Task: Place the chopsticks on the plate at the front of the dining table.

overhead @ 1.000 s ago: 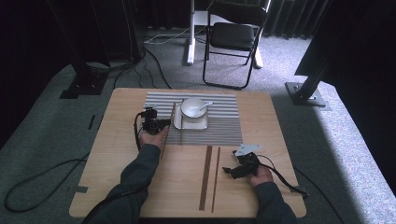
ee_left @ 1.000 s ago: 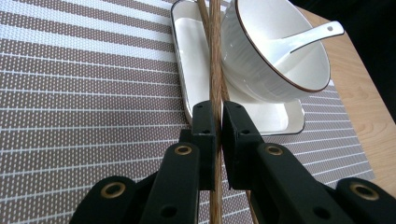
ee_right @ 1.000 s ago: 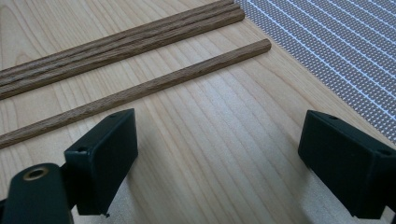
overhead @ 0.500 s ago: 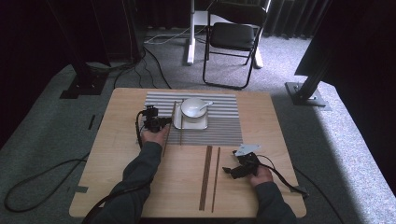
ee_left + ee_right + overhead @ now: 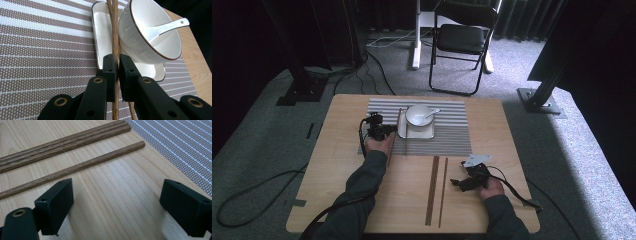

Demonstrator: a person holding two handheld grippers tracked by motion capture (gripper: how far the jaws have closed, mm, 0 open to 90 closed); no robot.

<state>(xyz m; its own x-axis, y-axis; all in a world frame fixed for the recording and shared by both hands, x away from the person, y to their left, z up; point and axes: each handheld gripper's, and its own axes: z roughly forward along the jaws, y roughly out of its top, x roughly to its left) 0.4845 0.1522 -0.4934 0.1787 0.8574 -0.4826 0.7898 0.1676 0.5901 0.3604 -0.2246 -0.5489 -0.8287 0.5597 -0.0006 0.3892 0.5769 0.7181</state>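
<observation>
Left gripper: your left gripper (image 5: 115, 65) had its jaws pinched tight on a wooden chopstick (image 5: 115, 32), which ran up between them toward the dish. In the high view this gripper (image 5: 382, 131) sat over the left part of the striped placemat (image 5: 452, 135), just left of the plate.
Held chopstick: it passed along the near edge of the white rectangular plate (image 5: 102, 30) and beside the wall of the white bowl (image 5: 140, 47); you could not tell whether it touched the bowl.
Second stick by the plate: another chopstick tip (image 5: 132, 113) showed low beside your left jaws, partly hidden by them.
Bowl and spoon: the bowl stood on the plate, with a white spoon (image 5: 162, 27) lying inside it, handle over the rim.
Right gripper: your right gripper (image 5: 116, 202) had its jaws spread wide, low over bare table (image 5: 107, 195). In the high view it (image 5: 462, 183) lay near the table's front right.
Loose chopsticks: a close pair (image 5: 62, 143) and a single stick (image 5: 75, 168) lay on the wood just beyond your right jaws, apart from them; in the high view they (image 5: 436, 187) lay left of that gripper.
</observation>
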